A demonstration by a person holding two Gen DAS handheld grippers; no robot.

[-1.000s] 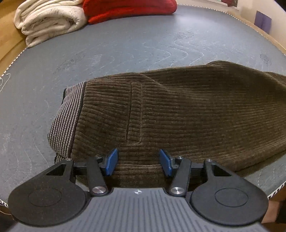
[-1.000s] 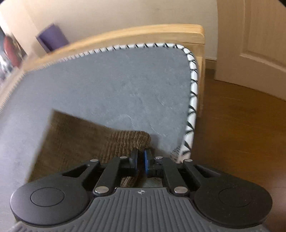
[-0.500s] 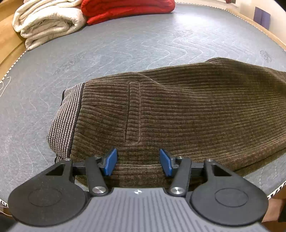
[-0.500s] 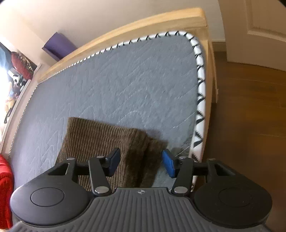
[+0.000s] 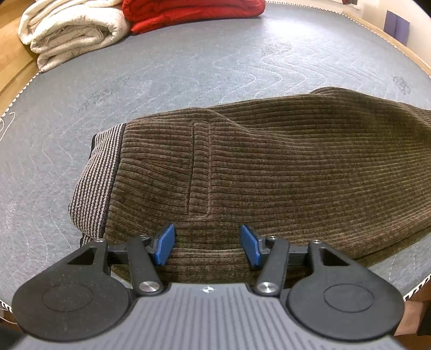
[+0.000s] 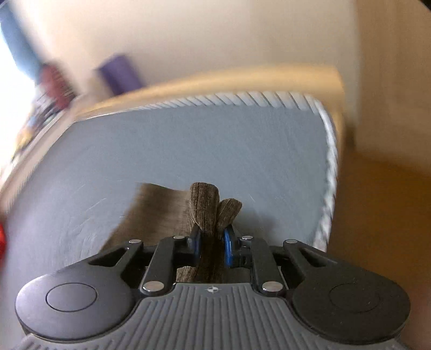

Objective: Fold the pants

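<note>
Brown corduroy pants [image 5: 269, 167] lie folded lengthwise on the grey mattress [image 5: 161, 67], with the striped waistband [image 5: 94, 177] at the left. My left gripper [image 5: 207, 245] is open, its blue pads on either side of the near edge of the pants by the waist. In the right wrist view, my right gripper [image 6: 211, 247] is shut on the leg end of the pants [image 6: 207, 207], whose cuffs stick up between the pads. The view is blurred by motion.
A folded white blanket [image 5: 72, 29] and a red one [image 5: 188, 10] lie at the far end of the mattress. The mattress edge [image 6: 328, 172], a wooden bed frame [image 6: 215, 80] and a wooden floor [image 6: 377, 202] are to the right.
My right gripper opened over the leg end half a second ago and has now shut on it and lifted it. My left gripper stayed open and barely moved.
</note>
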